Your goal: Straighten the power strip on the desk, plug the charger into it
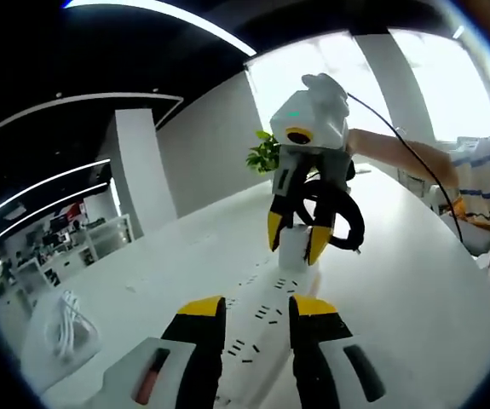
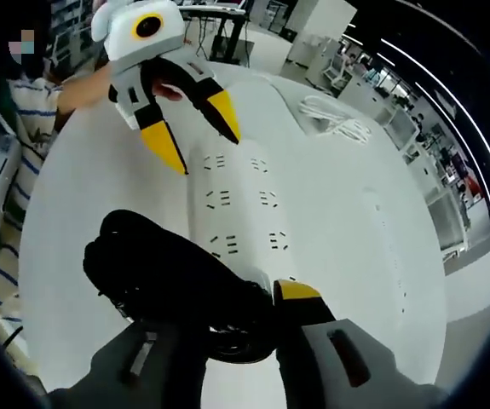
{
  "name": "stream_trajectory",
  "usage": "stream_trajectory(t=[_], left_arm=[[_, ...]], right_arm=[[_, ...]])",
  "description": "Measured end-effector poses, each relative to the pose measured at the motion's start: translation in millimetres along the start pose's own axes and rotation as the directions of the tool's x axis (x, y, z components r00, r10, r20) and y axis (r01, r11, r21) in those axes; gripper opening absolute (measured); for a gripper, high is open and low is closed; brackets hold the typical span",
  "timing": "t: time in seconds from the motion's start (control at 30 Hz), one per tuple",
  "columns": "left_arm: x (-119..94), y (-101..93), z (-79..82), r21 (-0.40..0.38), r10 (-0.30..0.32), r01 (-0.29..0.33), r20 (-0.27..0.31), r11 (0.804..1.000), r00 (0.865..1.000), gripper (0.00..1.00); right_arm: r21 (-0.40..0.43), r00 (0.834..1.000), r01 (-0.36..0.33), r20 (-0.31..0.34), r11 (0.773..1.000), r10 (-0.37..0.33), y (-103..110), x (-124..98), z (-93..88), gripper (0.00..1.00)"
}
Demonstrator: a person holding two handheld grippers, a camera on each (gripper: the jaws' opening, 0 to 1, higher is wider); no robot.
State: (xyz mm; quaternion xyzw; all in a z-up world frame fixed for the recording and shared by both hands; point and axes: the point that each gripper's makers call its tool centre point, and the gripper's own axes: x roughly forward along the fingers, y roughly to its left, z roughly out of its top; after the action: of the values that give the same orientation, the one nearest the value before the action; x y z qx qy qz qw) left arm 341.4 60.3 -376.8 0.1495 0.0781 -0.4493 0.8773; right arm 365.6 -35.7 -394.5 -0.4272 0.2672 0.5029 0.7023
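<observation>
A long white power strip (image 1: 262,315) (image 2: 236,204) lies flat on the white desk (image 1: 398,290). My left gripper (image 1: 257,308) is open, its yellow-tipped jaws standing either side of one end of the strip; in the right gripper view it (image 2: 195,132) hovers over the strip's far end. My right gripper (image 1: 296,243) is shut on a white charger (image 1: 291,253), held upright just above the strip's other end. The charger's coiled black cable (image 1: 340,213) (image 2: 168,277) hangs beside the jaws and hides my right gripper's (image 2: 227,298) left jaw and the charger itself.
A bundled white cable (image 1: 66,324) (image 2: 334,119) lies on the desk to one side of the strip. A person in a striped shirt (image 1: 483,196) (image 2: 6,128) stands at the desk edge. A green plant (image 1: 264,155) sits at the far end.
</observation>
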Motion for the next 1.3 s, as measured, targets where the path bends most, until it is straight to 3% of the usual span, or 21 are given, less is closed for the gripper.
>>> stream_trajectory(t=[0.2,0.3,0.43,0.6,0.67,0.8,0.9,1.0,1.03,1.07,1.13,1.17,1.2,1.3], left_arm=[[0,4.1,-2.2,-0.023,0.008,-0.008,-0.007,1.000,1.000,0.30],[-1,7.2,-4.2,-0.027,0.016,-0.017,-0.015,0.999,1.000,0.30],[-1,10.9,-5.3,-0.034,0.022,-0.022,-0.017,0.999,1.000,0.30],[-4,16.4,-5.3,-0.038,0.033,-0.034,-0.017,0.999,0.999,0.30],[-5,20.2,-6.4,-0.043,0.039,-0.039,-0.020,0.998,0.999,0.30],[-8,23.8,-7.6,-0.082,0.029,-0.031,-0.019,0.996,0.999,0.31],[-10,23.0,-6.7,-0.117,0.003,-0.003,-0.005,0.993,1.000,0.31],[-13,20.7,-5.0,-0.156,-0.035,0.037,0.012,0.987,0.999,0.31],[-14,21.6,-4.5,-0.163,-0.034,0.036,0.016,0.986,0.999,0.30],[-15,22.4,-4.2,-0.164,-0.034,0.036,0.016,0.986,0.999,0.30],[-17,24.8,-5.1,-0.159,-0.025,0.026,0.007,0.987,1.000,0.30],[-18,26.8,-5.9,-0.156,-0.015,0.015,0.002,0.988,1.000,0.30],[-20,28.9,-7.0,-0.154,-0.009,0.007,-0.006,0.988,1.000,0.30],[-24,33.8,-9.9,-0.163,0.006,-0.009,-0.018,0.987,1.000,0.30]], right_arm=[[0.024,0.997,0.026,0.077,0.999,-0.027,-2,-5,4.2,0.29],[0.038,0.988,0.032,0.153,0.999,-0.038,-4,-11,11.5,0.28],[0.080,0.955,0.027,0.291,0.996,-0.049,-7,-22,23.7,0.28],[0.117,0.907,0.026,0.414,0.993,-0.072,-8,-39,25.3,0.28],[0.156,0.875,0.025,0.474,0.987,-0.097,-10,-47,24.4,0.27],[0.234,0.784,-0.027,0.608,0.972,-0.124,-14,-62,18.2,0.27],[0.273,0.699,-0.055,0.697,0.960,-0.158,-19,-74,12.8,0.25],[0.307,0.628,-0.095,0.756,0.947,-0.182,-21,-81,7.3,0.25],[0.316,0.608,-0.111,0.772,0.942,-0.187,-22,-82,3.6,0.25],[0.328,0.597,-0.118,0.778,0.937,-0.196,-24,-82,-1.1,0.25],[0.342,0.620,-0.108,0.757,0.933,-0.206,-26,-76,-11.4,0.25],[0.347,0.643,-0.095,0.737,0.933,-0.209,-25,-72,-17.1,0.25],[0.348,0.651,-0.088,0.729,0.933,-0.211,-25,-70,-20.3,0.25],[0.358,0.655,-0.090,0.724,0.929,-0.216,-24,-70,-29.2,0.25]])
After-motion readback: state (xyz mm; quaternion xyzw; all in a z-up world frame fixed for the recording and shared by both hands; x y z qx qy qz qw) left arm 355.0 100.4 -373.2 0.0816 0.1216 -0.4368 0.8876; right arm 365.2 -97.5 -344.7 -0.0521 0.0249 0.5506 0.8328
